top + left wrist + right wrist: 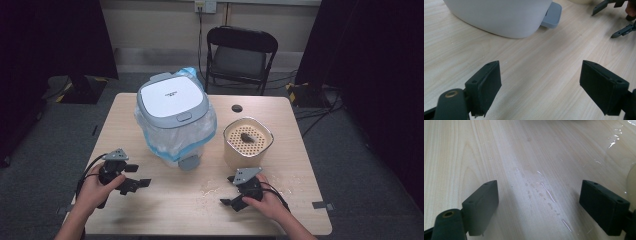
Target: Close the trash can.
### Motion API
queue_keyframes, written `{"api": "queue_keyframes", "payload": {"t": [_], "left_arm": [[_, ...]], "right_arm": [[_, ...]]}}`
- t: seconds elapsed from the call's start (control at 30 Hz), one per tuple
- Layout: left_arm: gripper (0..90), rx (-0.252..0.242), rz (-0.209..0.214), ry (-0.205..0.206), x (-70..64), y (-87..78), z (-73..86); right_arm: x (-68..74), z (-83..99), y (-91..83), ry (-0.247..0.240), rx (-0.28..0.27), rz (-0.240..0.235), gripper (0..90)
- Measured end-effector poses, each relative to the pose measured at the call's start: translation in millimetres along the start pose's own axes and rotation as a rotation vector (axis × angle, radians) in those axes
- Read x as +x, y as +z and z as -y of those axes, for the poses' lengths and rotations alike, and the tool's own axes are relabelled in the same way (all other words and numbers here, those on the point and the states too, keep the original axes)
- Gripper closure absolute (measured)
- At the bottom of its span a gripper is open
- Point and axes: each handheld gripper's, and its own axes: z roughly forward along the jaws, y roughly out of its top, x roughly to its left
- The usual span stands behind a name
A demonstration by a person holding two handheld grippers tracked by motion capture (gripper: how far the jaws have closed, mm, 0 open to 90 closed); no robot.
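Wooden table (165, 200) seen from above. At left, the left gripper (131, 185) rests low, jaws wide apart and empty. Centre-left stands a white pedal bin (172, 97), lid shut, plastic liner bunched around it; probably light, smooth-walled, best worked by its grey pedal (189, 162). Right of it sits a cream strainer tub (247, 142), rigid. The right gripper (231, 202) gapes empty over spilled water (546, 192).

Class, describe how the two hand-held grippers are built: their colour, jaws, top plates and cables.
Both the left gripper and the right gripper are black, each topped by a grey three-cornered plate and trailing a black cable. Their jaws are flat black rectangular blocks with small screw holes.
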Motion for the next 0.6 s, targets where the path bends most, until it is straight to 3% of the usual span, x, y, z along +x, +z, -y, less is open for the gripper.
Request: {"api": "queue_keyframes", "payload": {"t": [0.3,0.6], "left_arm": [[17.1,0.012,0.008,0.006,-3.7,13.3,8.9],[17.1,0.015,0.000,0.059,-8.5,25.9,15.3]], "right_arm": [[0.0,0.0,0.0,0.000,0.000,0.000,15.1],[0.0,0.0,0.0,0.000,0.000,0.000,15.1]]}}
